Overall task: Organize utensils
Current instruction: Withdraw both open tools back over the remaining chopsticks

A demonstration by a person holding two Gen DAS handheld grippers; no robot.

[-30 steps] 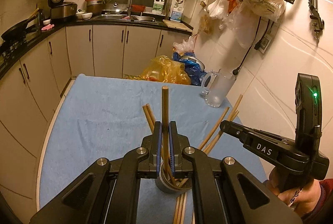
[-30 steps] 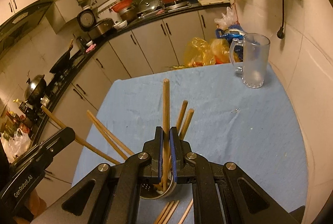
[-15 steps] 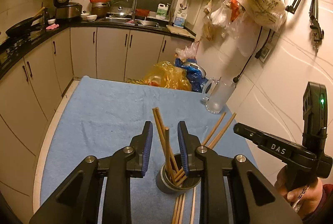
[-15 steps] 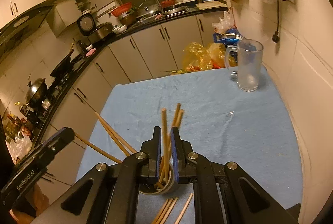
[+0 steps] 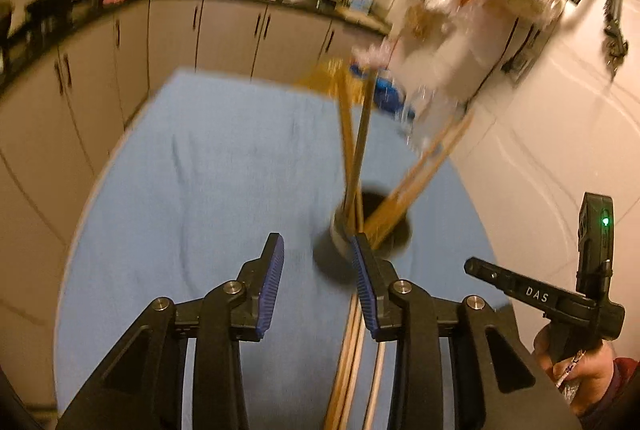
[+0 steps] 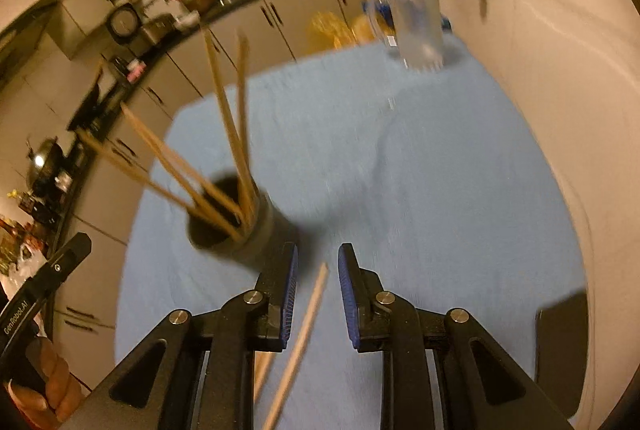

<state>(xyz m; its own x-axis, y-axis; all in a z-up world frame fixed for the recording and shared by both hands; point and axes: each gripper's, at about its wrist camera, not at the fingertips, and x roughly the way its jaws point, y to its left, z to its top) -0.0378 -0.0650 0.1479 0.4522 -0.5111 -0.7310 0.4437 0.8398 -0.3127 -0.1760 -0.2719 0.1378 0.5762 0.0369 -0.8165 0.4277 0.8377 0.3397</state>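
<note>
Metal holder (image 5: pixel 372 230) on the blue cloth (image 5: pixel 200 170): five or so chopsticks (image 5: pixel 356 150) stand inside; several loose chopsticks (image 6: pixel 304 330) lie beside it, unsorted; left gripper (image 5: pixel 320 278) and right gripper (image 6: pixel 316 282) opening, pinching nothing; task partway.

The chopsticks (image 5: pixel 354 150) look like pale, matt wood, both those standing in the dull grey metal holder (image 6: pixel 240 226) at mid-frame and the loose ones (image 6: pixel 304 334) lying at the bottom edge. Under them the blue cloth (image 5: pixel 208 190) is soft and matt, with faint creases. The gripper fingers (image 6: pixel 288 290) are matt black plastic with ribbed blue pads and bright metal screws, the mug (image 6: pixel 418 30) at upper right looks like frosted glass, and the wall (image 5: pixel 540 134) at right is glossy.
</note>
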